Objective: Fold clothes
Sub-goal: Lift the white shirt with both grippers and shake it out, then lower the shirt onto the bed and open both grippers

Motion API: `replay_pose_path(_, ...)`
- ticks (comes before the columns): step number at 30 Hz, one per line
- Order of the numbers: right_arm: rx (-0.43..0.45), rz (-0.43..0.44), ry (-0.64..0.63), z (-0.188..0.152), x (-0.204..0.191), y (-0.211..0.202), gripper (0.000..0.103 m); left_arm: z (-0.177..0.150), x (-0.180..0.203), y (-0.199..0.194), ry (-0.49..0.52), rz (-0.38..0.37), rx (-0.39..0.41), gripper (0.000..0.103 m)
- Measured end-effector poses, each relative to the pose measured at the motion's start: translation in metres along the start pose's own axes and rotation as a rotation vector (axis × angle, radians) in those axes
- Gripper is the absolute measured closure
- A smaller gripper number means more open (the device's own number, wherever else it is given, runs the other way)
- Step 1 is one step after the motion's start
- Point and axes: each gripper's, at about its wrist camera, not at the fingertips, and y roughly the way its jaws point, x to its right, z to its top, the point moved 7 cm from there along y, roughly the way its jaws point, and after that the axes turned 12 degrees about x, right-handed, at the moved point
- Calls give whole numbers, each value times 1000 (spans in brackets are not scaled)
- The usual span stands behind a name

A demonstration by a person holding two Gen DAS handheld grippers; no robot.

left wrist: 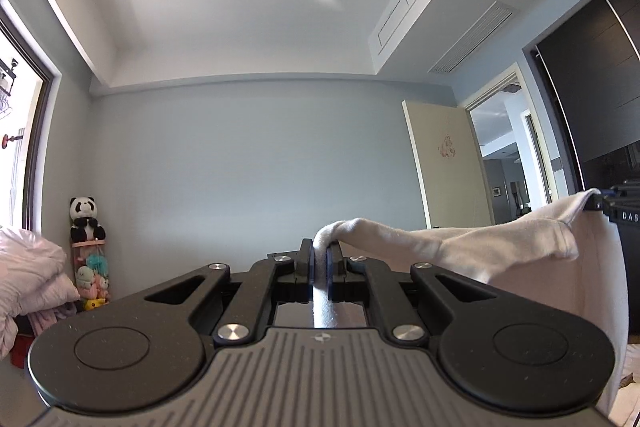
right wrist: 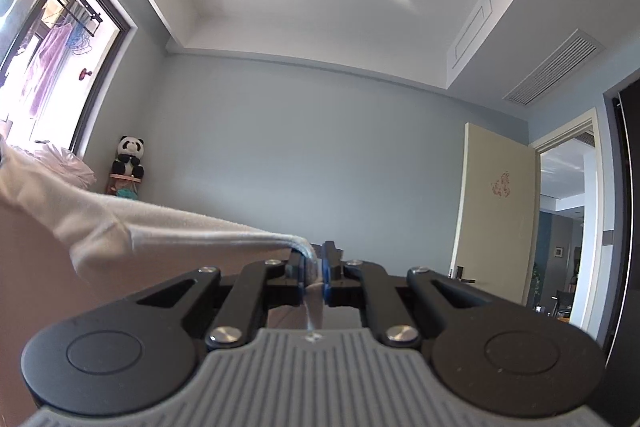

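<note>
Both my black two-finger grippers, left (left wrist: 319, 259) and right (right wrist: 316, 265), have jaws pinching the soft white cotton garment (left wrist: 460, 247), stretched mid-air between them. Light, floppy stuff; corners seem the best hold, it'll sag otherwise.

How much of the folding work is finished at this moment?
Done: the white cotton garment is picked up, raised in the air. In hand: the left claw and the right claw are each shut on its fabric, which stretches between them. Left: no fold shows yet, so all folding remains. The surface below is out of view.
</note>
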Motion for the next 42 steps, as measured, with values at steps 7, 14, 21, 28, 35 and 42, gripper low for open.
replay_pose_path(7, -168, 62, -4, -93, -29, 39, 93, -39, -11, 26, 5, 19, -99, 99)
replay_pose_path(14, -418, 110, 15, -228, -58, 86, 93, -200, -22, 87, -19, -2, -427, 99)
replay_pose_path(21, -667, 117, 44, -393, -76, 152, 93, -357, -49, 141, -68, -14, -664, 99)
replay_pose_path(28, -830, 121, 43, -531, -94, 219, 93, -475, -54, 204, -99, -18, -828, 99)
replay_pose_path(35, -986, 149, 60, -646, -113, 244, 93, -572, -48, 226, -69, -63, -973, 99)
replay_pose_path(42, -1017, 173, 41, -685, -119, 237, 78, -613, -51, 216, -79, -82, -990, 96)
